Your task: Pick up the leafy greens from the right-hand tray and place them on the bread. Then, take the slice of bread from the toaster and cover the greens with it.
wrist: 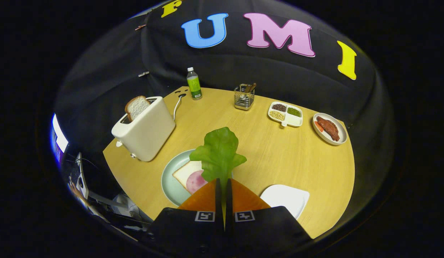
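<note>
Well left of the jaws and beyond them stands a cream plastic toaster (145, 129) with a slice of white bread (136, 106) sticking up from its slot. Just left of the fingertips sits a round pale-green plate (170, 179) carrying a square bread slice (184, 172) topped with a pink round of ham (194, 181). The gripper (223, 182) has its jaws pressed nearly together, pinching the stem of a green lettuce leaf (219, 154) that stands upright ahead of them. The leaf should go down flat over the ham, so I would shift slightly left, lower until it drapes, then release. Right of the jaws lies a white square tray (284, 199).
</note>
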A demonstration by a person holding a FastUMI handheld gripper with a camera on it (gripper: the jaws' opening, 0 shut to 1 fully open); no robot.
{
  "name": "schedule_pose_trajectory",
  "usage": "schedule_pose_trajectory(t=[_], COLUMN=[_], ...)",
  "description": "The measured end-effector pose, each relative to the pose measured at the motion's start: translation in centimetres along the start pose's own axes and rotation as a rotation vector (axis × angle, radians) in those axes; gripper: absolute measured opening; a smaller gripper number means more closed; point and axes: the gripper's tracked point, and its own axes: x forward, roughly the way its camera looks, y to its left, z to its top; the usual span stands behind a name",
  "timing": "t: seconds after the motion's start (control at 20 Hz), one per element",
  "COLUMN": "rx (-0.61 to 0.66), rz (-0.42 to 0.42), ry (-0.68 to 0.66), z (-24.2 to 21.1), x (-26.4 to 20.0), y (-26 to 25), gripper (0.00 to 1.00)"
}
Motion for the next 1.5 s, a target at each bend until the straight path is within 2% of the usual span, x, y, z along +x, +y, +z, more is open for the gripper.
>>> schedule_pose_trajectory(t=[0.25,0.55,0.65,0.7,0.8,1.0,1.1,1.3,1.5], rx=[-0.006,-0.045,-0.04,-0.032,-0.026,-0.011,-0.002,-0.002,-0.023], rz=[0.051,0.047,0.035,0.035,0.025,0.01,0.015,-0.004,0.015], ry=[0.062,0.142,0.153,0.16,0.172,0.144,0.077,-0.083,-0.234], z=[-0.9,-2.6,-2.8,-2.9,-3.1,-2.4,-0.7,4.5,10.5], x=[3.4,7.1,8.1,8.4,9.0,9.3,8.6,5.9,3.2], y=[4.2,6.6,6.8,6.9,6.8,7.1,7.8,8.7,11.3], gripper=[0.05,0.08,0.16,0.26,0.36,0.96,1.0,0.99,0.99])
